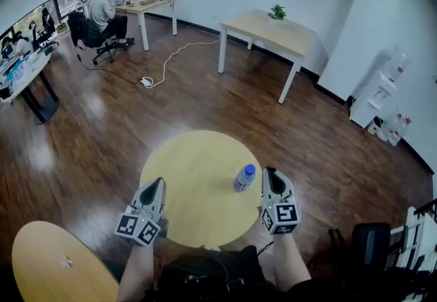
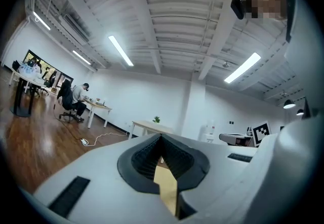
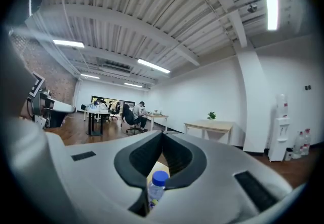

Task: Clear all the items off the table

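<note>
A clear water bottle with a blue cap [image 1: 244,177] stands upright on the round yellow table [image 1: 198,177], right of its middle. My right gripper [image 1: 270,172] hovers just to the bottle's right, apart from it, with its jaws shut and nothing in them. In the right gripper view the bottle [image 3: 157,186] shows low through the hollow behind the shut tips [image 3: 163,134]. My left gripper [image 1: 159,183] is over the table's near left edge, jaws shut and empty. In the left gripper view its tips [image 2: 161,137] meet, with only the yellow tabletop [image 2: 167,187] showing below them.
A second round yellow table [image 1: 48,266] sits at the lower left. A rectangular table with a small plant [image 1: 273,31] stands farther back. A person sits at a desk [image 1: 102,12] at the far left. A white cable [image 1: 164,65] lies on the wooden floor. A black chair [image 1: 369,242] is at the lower right.
</note>
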A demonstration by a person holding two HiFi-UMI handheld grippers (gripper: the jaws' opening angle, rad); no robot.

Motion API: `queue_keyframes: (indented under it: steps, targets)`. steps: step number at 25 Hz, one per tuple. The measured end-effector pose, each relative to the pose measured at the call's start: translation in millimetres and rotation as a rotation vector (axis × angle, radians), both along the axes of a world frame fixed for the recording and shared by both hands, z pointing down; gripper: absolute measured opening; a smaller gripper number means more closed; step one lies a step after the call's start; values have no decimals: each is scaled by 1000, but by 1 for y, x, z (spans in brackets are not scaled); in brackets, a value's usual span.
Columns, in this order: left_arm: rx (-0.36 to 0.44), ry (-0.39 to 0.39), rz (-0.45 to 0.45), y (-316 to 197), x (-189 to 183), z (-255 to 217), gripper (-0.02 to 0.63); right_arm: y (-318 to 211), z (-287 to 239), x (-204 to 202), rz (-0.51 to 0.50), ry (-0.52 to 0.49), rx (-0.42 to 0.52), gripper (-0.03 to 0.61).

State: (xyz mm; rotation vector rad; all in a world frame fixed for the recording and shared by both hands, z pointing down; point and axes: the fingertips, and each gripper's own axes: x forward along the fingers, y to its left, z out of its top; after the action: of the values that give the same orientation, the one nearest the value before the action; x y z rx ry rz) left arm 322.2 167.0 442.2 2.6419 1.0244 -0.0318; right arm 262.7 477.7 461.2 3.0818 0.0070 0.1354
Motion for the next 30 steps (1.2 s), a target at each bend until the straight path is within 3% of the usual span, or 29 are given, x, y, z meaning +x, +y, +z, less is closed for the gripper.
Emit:
queue_keyframes:
  steps: [3,6,11,14,20,29,30]
  targets:
    - [4,-11,53,26,7,7,0,15,8,-4,18,-13,0,5]
    - [18,-20,81,45,11,14,0,24,21,1,10,-37,25,67]
    - [34,-67,61,51,20,33,0,12,61,15,-94,-144,78,321]
    - [42,-105,49,56,24,47,0,6,91,23,-148,-224,121,425]
    - [82,-185,38,66,25,81,0,5,143,32,-190,-326,96,426]
    - [149,-279,50,77,34,127,1,7,203,48,-229,-401,76,426]
    - [150,-284,51,77,35,130,1,7,207,50,-231,-399,84,460]
